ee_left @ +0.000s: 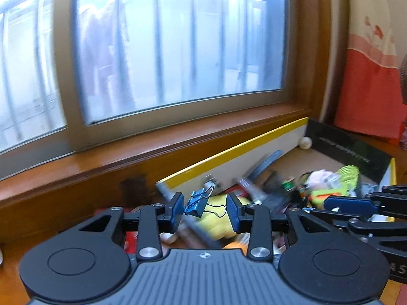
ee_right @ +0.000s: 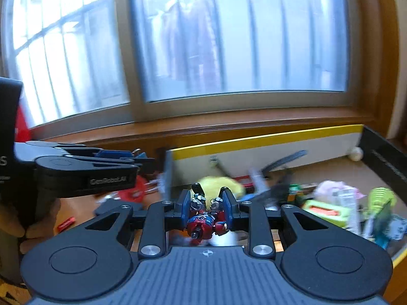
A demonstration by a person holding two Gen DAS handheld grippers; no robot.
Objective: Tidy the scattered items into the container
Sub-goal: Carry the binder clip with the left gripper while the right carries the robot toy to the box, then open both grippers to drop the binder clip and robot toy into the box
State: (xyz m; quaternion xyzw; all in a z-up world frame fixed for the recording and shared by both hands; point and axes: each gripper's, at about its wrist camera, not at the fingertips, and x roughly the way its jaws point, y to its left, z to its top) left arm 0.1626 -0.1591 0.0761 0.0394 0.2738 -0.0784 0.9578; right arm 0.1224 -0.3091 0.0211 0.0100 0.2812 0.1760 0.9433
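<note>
Holding a small blue binder clip (ee_left: 197,203), the left gripper (ee_left: 204,209) pinches only one side of it, so the clip hangs crooked and could slip out and fall. The right gripper (ee_right: 207,212) is squeezed tight on a little red toy robot (ee_right: 203,222), which looks safer. Both toys sit up in the air near the big box (ee_right: 267,139) with the yellow edge, by the window (ee_right: 229,38). That box is already crowded with things. If either gripper lets go too early, its toy could land on the counter (ee_right: 76,211) instead of inside. Everything looks blurry, so a bump against the box wall could also knock the clip loose.
</note>
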